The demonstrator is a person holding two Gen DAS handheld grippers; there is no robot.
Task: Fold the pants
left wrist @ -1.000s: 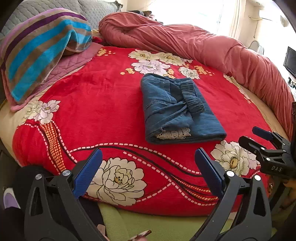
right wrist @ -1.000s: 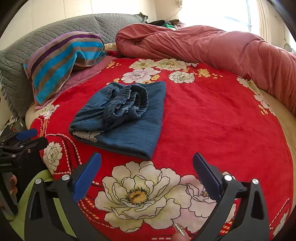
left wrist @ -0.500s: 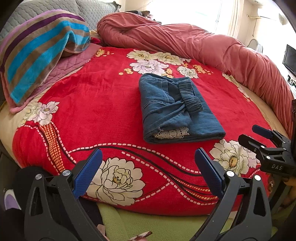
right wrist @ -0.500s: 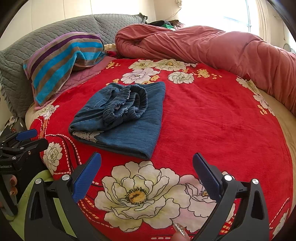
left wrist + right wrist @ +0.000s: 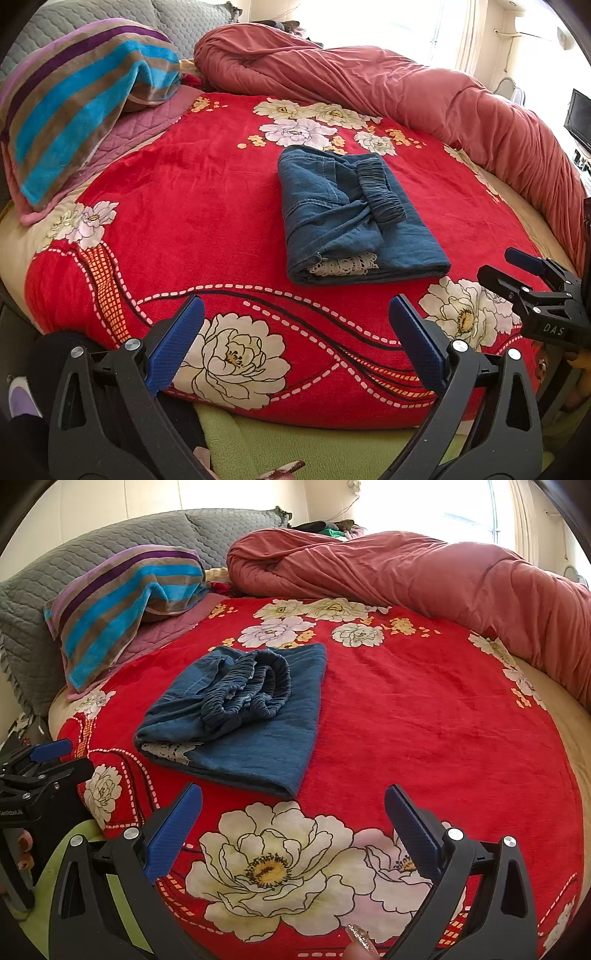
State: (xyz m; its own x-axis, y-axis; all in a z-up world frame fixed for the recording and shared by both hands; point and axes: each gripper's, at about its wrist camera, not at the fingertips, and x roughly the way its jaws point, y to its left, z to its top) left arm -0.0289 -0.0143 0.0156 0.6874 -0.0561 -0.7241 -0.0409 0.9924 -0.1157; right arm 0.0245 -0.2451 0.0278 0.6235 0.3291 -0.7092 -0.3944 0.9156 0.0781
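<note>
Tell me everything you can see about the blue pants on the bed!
The blue pants look like soft denim, folded into a neat rectangular bundle. A gathered elastic waistband lies bunched on top, and a strip of white lace trim peeks out at the near edge. They lie flat near the middle of the red flowered blanket. Nothing else touches them; both grippers are open and away from them, at the near edge of the bed.

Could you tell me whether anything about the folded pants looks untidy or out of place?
Slightly. On the folded pants, the elastic waistband sits bunched in loose loops on top, and white lace trim pokes out at the near edge. Both grippers are open, clear of them.
</note>
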